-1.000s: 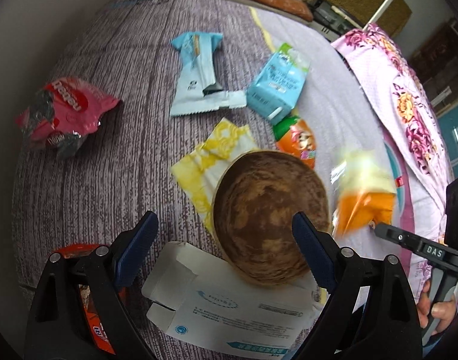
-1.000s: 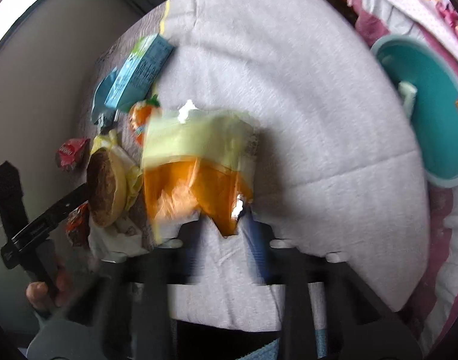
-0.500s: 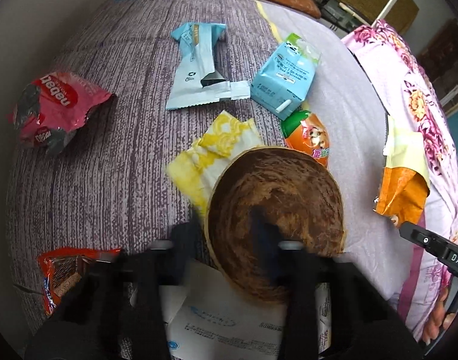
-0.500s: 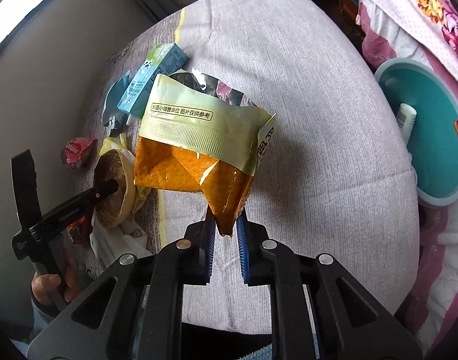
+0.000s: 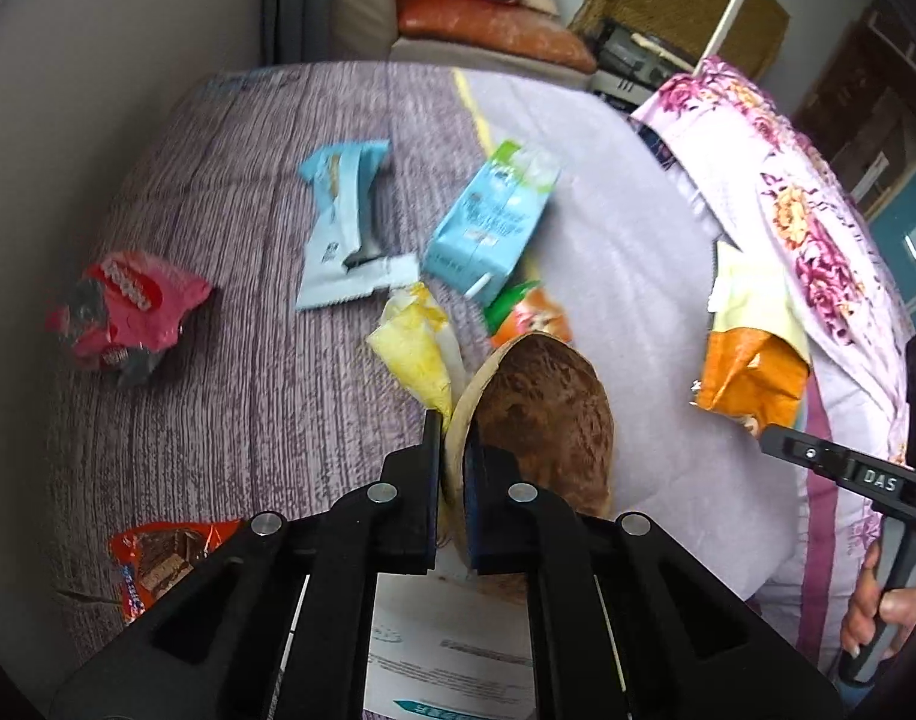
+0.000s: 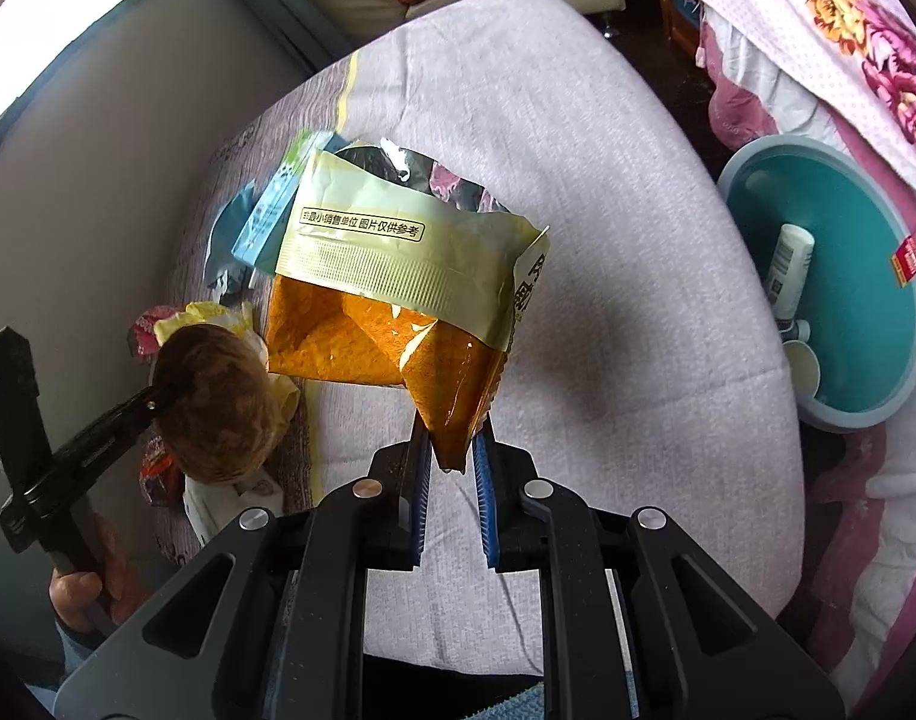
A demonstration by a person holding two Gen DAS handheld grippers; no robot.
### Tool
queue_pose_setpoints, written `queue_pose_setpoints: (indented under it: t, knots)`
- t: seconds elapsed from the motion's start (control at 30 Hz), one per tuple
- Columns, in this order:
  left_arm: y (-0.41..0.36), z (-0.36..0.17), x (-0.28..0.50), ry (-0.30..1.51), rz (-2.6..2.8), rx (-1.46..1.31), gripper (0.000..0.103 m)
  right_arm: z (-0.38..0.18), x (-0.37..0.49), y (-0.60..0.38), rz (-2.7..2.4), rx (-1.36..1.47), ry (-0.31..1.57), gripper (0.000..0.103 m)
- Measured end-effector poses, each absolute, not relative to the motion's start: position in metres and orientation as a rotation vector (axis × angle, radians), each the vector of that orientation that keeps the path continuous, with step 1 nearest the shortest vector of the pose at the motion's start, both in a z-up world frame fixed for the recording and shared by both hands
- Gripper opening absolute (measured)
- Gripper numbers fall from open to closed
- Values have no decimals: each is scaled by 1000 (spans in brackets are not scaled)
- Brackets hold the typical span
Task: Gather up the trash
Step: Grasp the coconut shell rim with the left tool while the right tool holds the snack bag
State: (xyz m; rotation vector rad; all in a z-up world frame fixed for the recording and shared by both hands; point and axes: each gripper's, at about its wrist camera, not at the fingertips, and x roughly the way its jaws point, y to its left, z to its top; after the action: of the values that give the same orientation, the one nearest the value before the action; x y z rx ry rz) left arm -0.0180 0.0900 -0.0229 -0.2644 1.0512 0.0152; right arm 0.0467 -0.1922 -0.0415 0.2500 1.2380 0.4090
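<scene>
My left gripper [image 5: 452, 432] is shut on the rim of a brown paper bowl [image 5: 541, 414], which hangs tilted on edge above the purple bed cover [image 5: 248, 396]. In the right wrist view the same bowl [image 6: 218, 402] shows at the left, held off the bed. My right gripper [image 6: 452, 438] is shut on a bottom corner of an orange and pale-yellow snack bag [image 6: 398, 276], which is lifted with its torn foil mouth pointing away. That bag [image 5: 751, 366] also appears at the right of the left wrist view.
On the bed lie a blue wrapper [image 5: 344, 228], a blue carton [image 5: 493, 222], a pink wrapper [image 5: 128, 312], a yellow wrapper [image 5: 416, 354], an orange pack [image 5: 529, 315], a red chocolate wrapper [image 5: 164, 558] and a white paper box [image 5: 452, 654]. A teal basin [image 6: 859, 252] stands beside the bed.
My left jaws closed from wide open onto the bowl's rim and lifted it, tipping it on edge. My right gripper rose a little with the snack bag.
</scene>
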Motion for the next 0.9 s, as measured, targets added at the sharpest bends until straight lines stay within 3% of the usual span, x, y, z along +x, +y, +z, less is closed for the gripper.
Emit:
queue_pose_setpoints:
  t: [0.27,0.47,0.53,0.6,0.9]
  knots:
    - [70,-36,-12,1113,-97,-264,9,-42,49,-200,412,264,1237,13]
    - [66,-49,-9,1144,-89,-275,16,-43,50,-203,412,271,1241,13]
    - [73,-50,-15,1148,-66,-303,42,-43,52,-204,416,275,1238,13]
    - [76,-51,-22,1149,-41,-328,60,-44,53,-203,422,278,1236,13]
    - [63,-68,-32,1221,-29,-370,57,-48,55,-202,462,285,1237,13]
